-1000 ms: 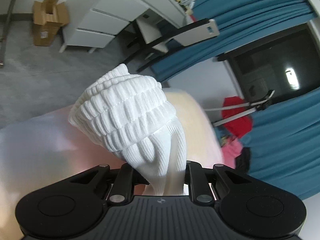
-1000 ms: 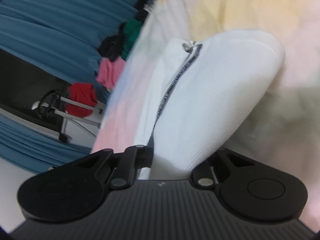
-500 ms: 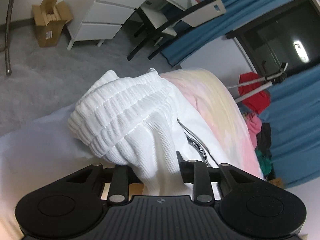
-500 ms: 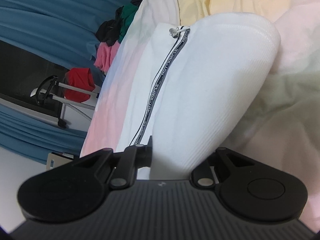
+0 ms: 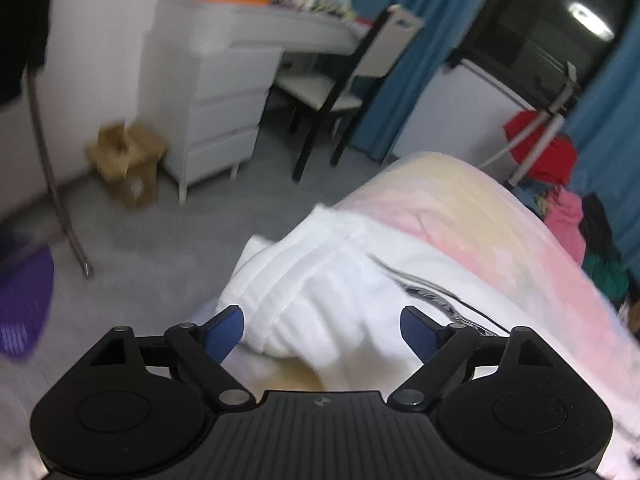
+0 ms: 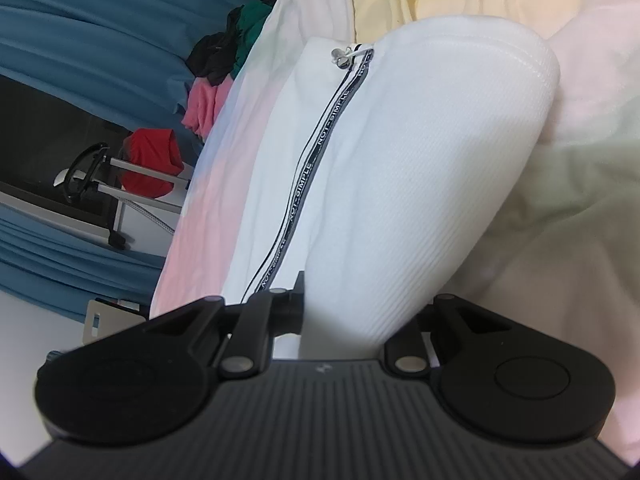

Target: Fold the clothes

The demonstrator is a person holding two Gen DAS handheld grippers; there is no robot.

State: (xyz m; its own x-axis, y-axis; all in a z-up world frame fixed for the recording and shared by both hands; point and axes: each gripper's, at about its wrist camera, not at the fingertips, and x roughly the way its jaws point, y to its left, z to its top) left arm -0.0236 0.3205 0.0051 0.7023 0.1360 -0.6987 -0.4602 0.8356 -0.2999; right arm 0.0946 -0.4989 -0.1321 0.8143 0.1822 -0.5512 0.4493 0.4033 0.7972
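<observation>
A white ribbed garment point(image 5: 320, 292) with a black lettered zip tape lies on a pastel pink-and-yellow bed cover point(image 5: 480, 216). My left gripper point(image 5: 322, 330) is open, its blue pads apart on either side of the garment's bunched ribbed hem, which rests on the bed. In the right wrist view the same garment point(image 6: 400, 184) fills the middle, zip tape point(image 6: 320, 140) running along it. My right gripper point(image 6: 340, 312) is shut on the garment's fabric; its fingertips are hidden by the cloth.
A white drawer desk point(image 5: 224, 92), a chair point(image 5: 344, 88) and a cardboard box point(image 5: 128, 164) stand on the grey floor beyond the bed. Blue curtains point(image 5: 404, 40), a drying rack with red clothes point(image 5: 540, 148) and a pile of clothes point(image 6: 224, 64) flank the bed.
My left gripper has opened and let go of the ribbed hem, which has dropped onto the bed. The left view swung upward. The right gripper keeps its hold.
</observation>
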